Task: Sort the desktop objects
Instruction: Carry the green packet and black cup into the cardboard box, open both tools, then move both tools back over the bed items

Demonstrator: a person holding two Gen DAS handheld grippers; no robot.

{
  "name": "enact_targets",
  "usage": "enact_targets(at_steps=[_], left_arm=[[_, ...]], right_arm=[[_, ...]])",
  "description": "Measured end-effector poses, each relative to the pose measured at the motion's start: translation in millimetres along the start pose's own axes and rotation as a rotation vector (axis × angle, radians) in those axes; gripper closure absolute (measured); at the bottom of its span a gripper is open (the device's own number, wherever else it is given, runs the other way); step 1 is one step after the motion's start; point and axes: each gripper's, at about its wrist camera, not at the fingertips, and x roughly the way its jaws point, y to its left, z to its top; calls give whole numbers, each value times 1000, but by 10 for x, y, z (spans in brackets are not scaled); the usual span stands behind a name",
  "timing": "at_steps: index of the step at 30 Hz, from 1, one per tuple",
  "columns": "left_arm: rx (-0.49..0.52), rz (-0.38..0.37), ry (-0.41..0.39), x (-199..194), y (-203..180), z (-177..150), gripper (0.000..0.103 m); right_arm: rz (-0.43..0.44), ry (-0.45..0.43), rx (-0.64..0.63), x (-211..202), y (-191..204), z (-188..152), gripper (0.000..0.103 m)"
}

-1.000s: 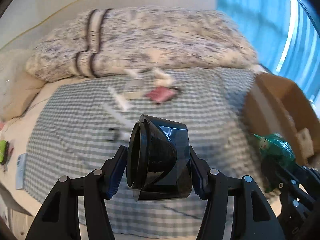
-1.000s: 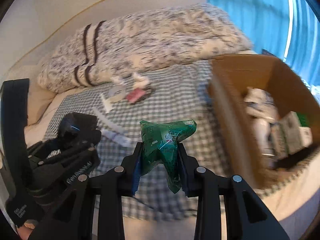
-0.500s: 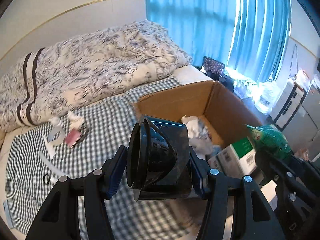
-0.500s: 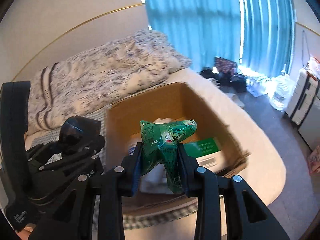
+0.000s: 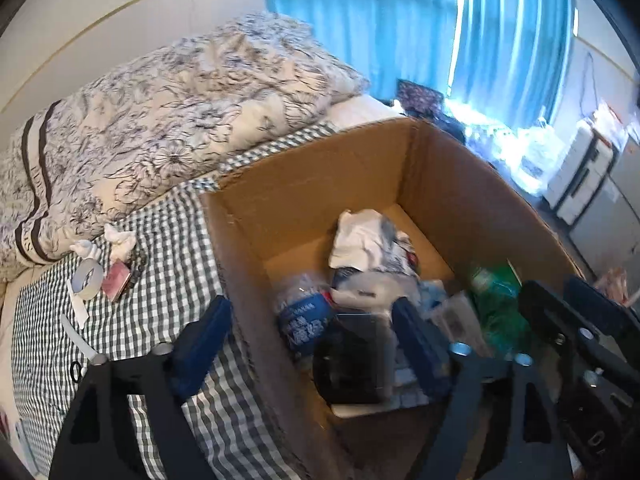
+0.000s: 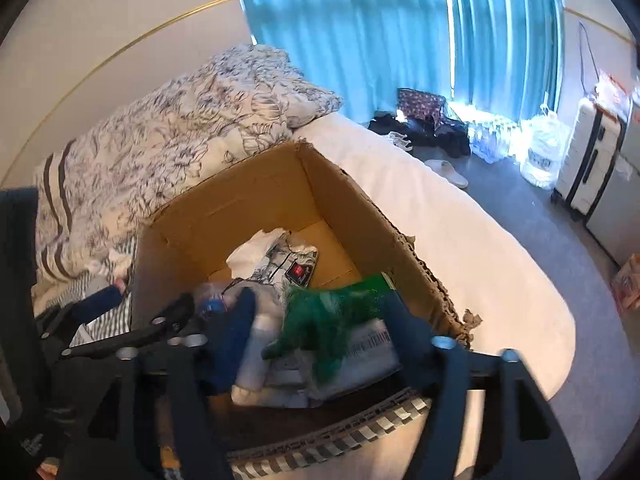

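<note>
An open cardboard box (image 5: pixel 320 184) (image 6: pixel 248 208) stands on the bed and holds several items. My left gripper (image 5: pixel 312 344) hangs wide open over its near left corner. The black cup (image 5: pixel 352 364) lies loose and blurred inside the box, below the spread fingers. My right gripper (image 6: pixel 320 332) is open too, above the box's near side. The green packet (image 6: pixel 328 320) (image 5: pixel 496 304) appears blurred between its fingers, free of both pads, over the box contents.
A tape roll (image 5: pixel 86 278), a pink card (image 5: pixel 116 286) and white tubes lie on the checked blanket (image 5: pixel 168 248) left of the box. A patterned duvet (image 5: pixel 160 112) lies behind. Blue curtains, a slipper (image 6: pixel 448 172) and a suitcase (image 6: pixel 588 160) lie off to the right.
Both grippers swung right from the blanket to above the box, then opened. The black cup and the green packet left the fingers and dropped into the box.
</note>
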Motion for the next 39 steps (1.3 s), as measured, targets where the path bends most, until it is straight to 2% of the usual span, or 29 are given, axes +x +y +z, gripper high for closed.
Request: enact_targets(at_steps=[2, 11, 16, 21, 29, 33, 39], left_arm=[[-9, -4, 3, 8, 38, -5, 3], [-20, 25, -3, -136, 288, -71, 3], [-58, 84, -25, -376, 596, -172, 3], [-138, 135, -55, -678, 1097, -358, 3], [-249, 232, -61, -1007, 2013, -812, 2], [-315, 273, -51, -1040, 2496, -1031, 2], [-404, 335, -5, -895, 3245, -1335, 2]], right_arm=[[18, 3, 14, 10, 6, 0, 32], [36, -8, -23, -114, 288, -76, 32], [73, -28, -68, -271, 576, -162, 32], [112, -48, -144, -443, 999, -338, 32], [223, -51, -255, -570, 1873, -670, 32], [254, -44, -325, -525, 2301, -840, 32], [291, 25, -364, -221, 2755, -1081, 32]])
